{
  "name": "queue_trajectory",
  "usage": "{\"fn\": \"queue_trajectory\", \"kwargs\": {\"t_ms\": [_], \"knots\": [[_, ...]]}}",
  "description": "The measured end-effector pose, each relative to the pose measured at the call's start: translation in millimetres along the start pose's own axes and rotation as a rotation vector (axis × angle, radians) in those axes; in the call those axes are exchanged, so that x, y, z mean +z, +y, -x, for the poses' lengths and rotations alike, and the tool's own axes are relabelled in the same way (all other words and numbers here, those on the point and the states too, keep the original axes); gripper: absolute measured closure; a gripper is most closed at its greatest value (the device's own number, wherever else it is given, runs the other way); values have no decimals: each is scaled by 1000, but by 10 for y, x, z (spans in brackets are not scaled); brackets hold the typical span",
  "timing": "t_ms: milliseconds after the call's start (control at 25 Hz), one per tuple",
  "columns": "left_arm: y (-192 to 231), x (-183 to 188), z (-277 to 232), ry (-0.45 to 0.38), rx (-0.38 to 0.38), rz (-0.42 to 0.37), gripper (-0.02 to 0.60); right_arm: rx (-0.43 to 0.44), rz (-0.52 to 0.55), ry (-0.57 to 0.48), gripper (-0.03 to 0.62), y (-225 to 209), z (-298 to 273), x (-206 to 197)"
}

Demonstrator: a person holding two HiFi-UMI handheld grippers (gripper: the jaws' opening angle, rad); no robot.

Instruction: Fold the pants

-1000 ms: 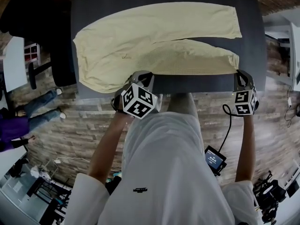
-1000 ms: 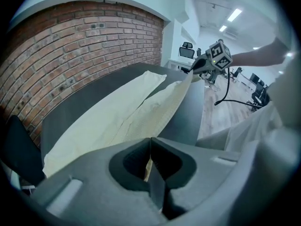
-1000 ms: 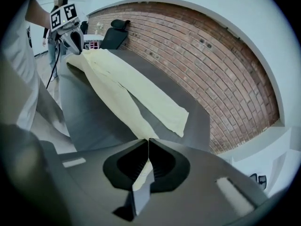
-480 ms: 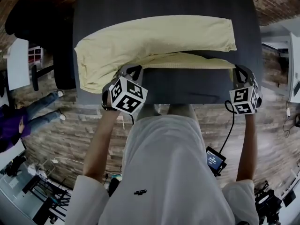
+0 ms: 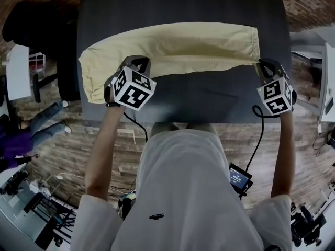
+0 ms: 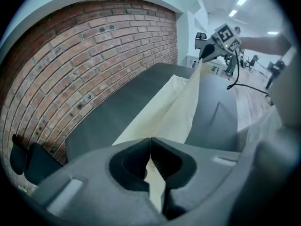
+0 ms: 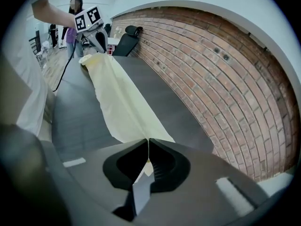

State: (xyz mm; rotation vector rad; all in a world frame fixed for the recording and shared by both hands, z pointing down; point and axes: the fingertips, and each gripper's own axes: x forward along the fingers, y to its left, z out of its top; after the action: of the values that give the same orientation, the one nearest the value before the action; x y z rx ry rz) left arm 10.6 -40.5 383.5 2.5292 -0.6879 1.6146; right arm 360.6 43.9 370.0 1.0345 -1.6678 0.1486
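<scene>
Pale yellow pants (image 5: 178, 46) lie lengthwise on the dark grey table (image 5: 209, 95), and the near leg is held up over the far leg. My left gripper (image 5: 137, 63) is shut on the cloth near the crotch end, where the fabric is pinched between the jaws (image 6: 150, 145). At the hem end, my right gripper (image 5: 261, 64) is shut on the leg cuff (image 7: 148, 147). The held edge of the pants (image 6: 174, 107) stretches taut between the two grippers. In the right gripper view the pants (image 7: 117, 93) run away to the left gripper (image 7: 99, 44).
A brick wall (image 7: 211, 69) runs along the table's far side. A black chair (image 5: 31, 25) stands off the table's left end, beside a white table (image 5: 18, 72). On the wooden floor are a person in purple (image 5: 10, 145) and a small screen device (image 5: 239, 178) by my legs.
Both grippers have moved away from me across the table and a little up, carrying the near leg's edge over the far leg. The visible pants are now a narrower strip.
</scene>
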Motion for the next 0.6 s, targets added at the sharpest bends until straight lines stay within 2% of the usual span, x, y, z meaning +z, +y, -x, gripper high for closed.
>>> {"fn": "queue_trajectory", "kwargs": {"t_ms": [400, 600], "knots": [[513, 195, -596, 58, 21, 27, 571, 167, 40, 46, 582, -319, -643, 74], [693, 238, -991, 100, 37, 27, 571, 240, 123, 88, 579, -436, -1001, 64]]}}
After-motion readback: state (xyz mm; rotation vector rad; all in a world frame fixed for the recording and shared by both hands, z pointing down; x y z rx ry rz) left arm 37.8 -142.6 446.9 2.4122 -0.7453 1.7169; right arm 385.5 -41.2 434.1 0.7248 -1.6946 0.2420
